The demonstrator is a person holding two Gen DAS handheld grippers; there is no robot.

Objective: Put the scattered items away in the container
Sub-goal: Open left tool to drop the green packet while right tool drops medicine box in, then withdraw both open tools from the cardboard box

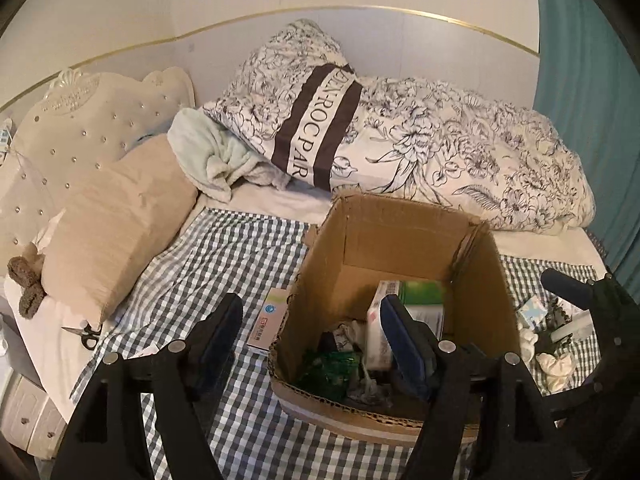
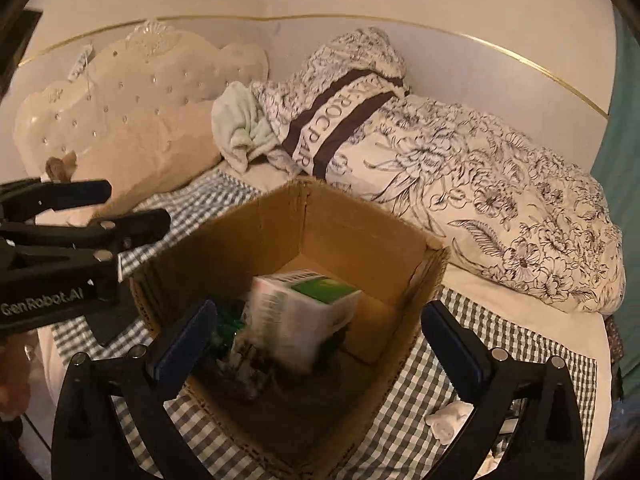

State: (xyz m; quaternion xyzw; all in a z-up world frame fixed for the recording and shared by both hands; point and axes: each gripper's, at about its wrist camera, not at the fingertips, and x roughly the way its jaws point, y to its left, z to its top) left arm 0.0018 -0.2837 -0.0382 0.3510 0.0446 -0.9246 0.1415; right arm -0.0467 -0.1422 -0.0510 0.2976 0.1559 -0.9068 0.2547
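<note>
Cardboard box on the bed already holds a green-and-white carton plus wrappers. Both tools, left and right, hang spread and empty. Left to grab: pink medicine box beside it, crumpled tissues, scissors.

Both wrist cameras look steeply down, close above the bed; they share the cardboard box at six o'clock.
</note>
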